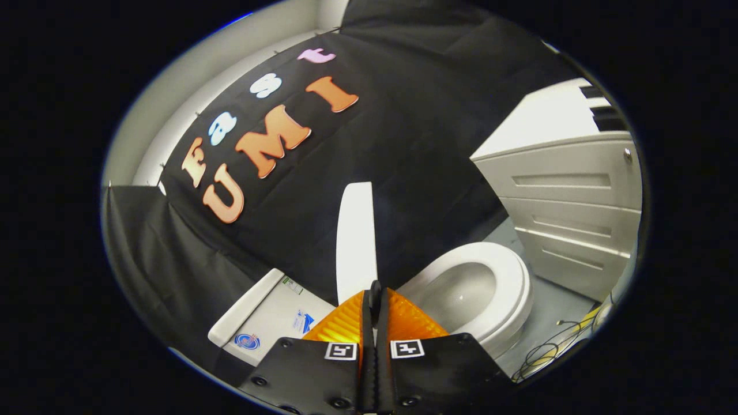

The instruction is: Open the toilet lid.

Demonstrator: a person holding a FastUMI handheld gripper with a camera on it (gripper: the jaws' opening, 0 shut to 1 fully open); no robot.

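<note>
**Lid upright, pinched at its edge**

The gripper (375,288) has its two fingers drawn together on the free edge of the toilet lid (356,242), one finger on each face, so the thin white panel is clamped between them with no gap showing at the tips. The lid stands raised, seen almost edge-on, rising straight ahead of the fingers against the black cloth wall (415,132).

Just beside the fingers on one side lies the open toilet seat (516,288), its white ring around the pale bowl (461,294) (the whole scene appears tilted in this view). On the other side of the lid sits the white tank (259,317), with small stickers on its top, close against the cloth.

Beyond the seat, a grey floor (548,305) carries a loose tangle of yellow and dark cables (553,346) near the toilet's base. Further off stands a white cabinet (571,196) with panelled drawer fronts.
</note>
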